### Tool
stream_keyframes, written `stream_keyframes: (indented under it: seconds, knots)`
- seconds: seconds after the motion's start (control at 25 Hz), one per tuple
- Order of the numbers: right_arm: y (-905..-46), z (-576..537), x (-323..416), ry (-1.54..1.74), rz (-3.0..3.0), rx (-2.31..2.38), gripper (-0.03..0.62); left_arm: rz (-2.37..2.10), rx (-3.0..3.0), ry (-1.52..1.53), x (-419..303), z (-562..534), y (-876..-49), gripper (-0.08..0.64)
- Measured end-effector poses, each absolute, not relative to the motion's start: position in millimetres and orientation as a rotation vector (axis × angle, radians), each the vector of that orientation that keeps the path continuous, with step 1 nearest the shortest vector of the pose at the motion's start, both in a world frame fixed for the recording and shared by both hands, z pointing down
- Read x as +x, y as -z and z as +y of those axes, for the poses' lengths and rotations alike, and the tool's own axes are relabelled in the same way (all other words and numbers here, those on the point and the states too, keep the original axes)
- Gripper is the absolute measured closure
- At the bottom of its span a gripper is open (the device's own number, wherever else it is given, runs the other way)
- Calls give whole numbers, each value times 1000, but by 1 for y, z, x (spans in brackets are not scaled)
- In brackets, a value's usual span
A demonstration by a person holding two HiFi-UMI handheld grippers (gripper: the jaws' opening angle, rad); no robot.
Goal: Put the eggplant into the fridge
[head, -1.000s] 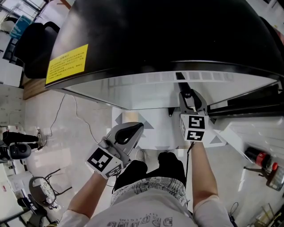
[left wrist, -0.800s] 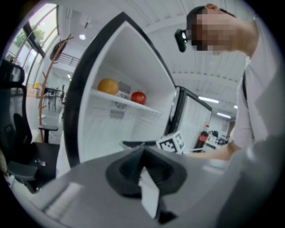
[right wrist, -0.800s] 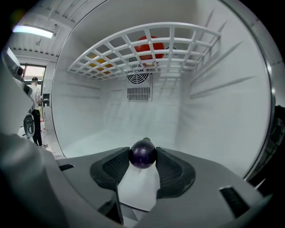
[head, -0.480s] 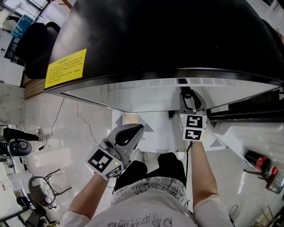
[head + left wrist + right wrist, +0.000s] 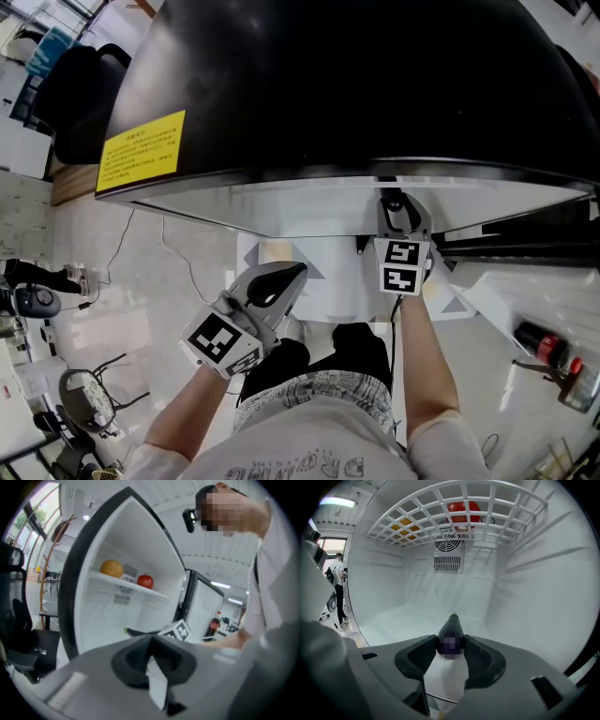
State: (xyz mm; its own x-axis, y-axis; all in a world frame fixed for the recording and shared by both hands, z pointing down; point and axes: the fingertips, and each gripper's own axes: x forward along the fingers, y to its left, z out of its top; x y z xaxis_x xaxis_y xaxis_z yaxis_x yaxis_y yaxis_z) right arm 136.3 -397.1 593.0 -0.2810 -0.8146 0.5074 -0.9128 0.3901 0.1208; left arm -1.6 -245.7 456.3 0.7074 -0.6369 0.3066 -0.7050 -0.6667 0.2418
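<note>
Holding eggplant inside fridge, clear of walls

My right gripper reaches into the fridge, under the wire shelf. The eggplant sits between its fingers, tip toward the back wall. On the shelf a round fruit lies at the back, above the vent, with a second fruit to its left. My left gripper hangs outside the fridge, left of the right one. The open door stands at the right.
</note>
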Motion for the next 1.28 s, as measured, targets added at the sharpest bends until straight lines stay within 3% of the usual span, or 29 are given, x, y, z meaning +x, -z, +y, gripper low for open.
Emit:
stream_keyframes:
  seconds: [0.48,0.64,1.28]
  knots:
    - [-605,-395,135,-299,-2132,1426,408,-1054,2574,-289,-2,-246,-450,552]
    - [-606,-392,132,-330,-2142,1406,370,-1056,2574,-291,-1,-246,-447,552]
    - [-561,-375,128,-293,-2203,1412,364,-1064,2594,-261,-1,-232,-422,552]
